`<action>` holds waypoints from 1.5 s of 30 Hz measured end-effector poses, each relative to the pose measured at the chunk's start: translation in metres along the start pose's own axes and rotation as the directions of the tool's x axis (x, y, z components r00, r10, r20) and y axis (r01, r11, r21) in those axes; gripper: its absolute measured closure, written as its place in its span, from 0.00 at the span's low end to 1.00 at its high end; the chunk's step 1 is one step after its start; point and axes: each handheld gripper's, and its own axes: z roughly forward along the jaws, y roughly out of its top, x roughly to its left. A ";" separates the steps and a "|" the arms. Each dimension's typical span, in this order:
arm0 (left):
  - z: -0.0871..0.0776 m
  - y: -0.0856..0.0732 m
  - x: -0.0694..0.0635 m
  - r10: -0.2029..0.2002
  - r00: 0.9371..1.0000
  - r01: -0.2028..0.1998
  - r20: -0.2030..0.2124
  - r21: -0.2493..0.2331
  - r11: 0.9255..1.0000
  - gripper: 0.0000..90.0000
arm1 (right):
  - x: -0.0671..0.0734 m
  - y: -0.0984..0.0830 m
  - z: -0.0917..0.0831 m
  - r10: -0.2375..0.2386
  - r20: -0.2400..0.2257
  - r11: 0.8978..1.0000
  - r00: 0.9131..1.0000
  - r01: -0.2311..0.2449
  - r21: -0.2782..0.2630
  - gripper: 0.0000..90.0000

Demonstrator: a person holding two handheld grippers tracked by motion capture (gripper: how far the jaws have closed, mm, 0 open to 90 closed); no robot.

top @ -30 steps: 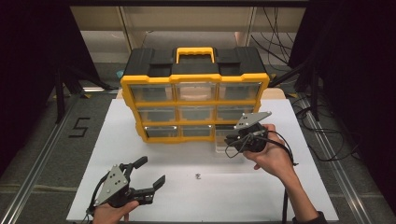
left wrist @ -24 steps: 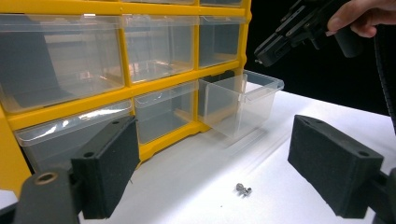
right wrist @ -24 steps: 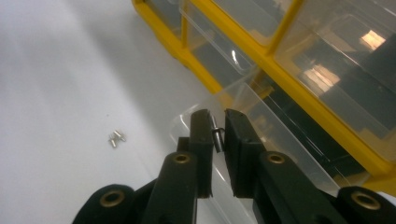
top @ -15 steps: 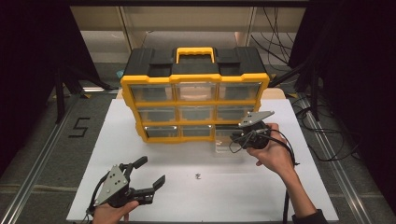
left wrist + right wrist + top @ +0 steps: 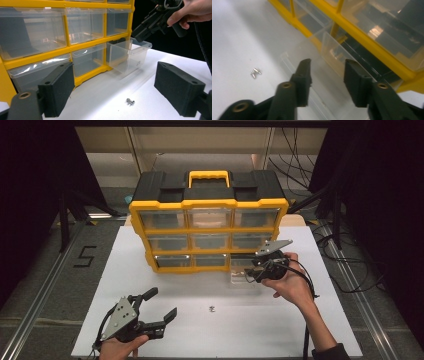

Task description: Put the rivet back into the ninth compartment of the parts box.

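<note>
Both claws gape: right claw [image 5: 248, 275] (just been opening) over the pulled-out drawer's [image 5: 130, 56] rim, left claw [image 5: 161, 306] apart on bare table [image 5: 300, 330].

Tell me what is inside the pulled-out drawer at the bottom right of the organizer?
The clear drawer holds one tiny metal piece near its front wall. The rest of its floor looks bare, but its back end remains inside the organizer and cannot be seen.
</note>
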 end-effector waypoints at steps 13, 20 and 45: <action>0.000 0.000 0.000 -0.001 1.000 0.001 0.001 -0.001 1.000 0.18 | 0.027 0.020 -0.011 -0.060 -0.016 0.994 0.998 0.058 -0.090 0.33; 0.000 0.000 0.000 -0.003 1.000 0.003 0.001 0.000 1.000 0.18 | 0.046 0.030 -0.014 -0.128 -0.056 0.985 0.990 0.120 -0.121 0.30; 0.000 0.000 0.000 -0.002 1.000 0.002 0.000 -0.002 1.000 0.18 | 0.104 0.022 0.039 -0.325 -0.256 0.940 0.910 0.340 0.015 0.32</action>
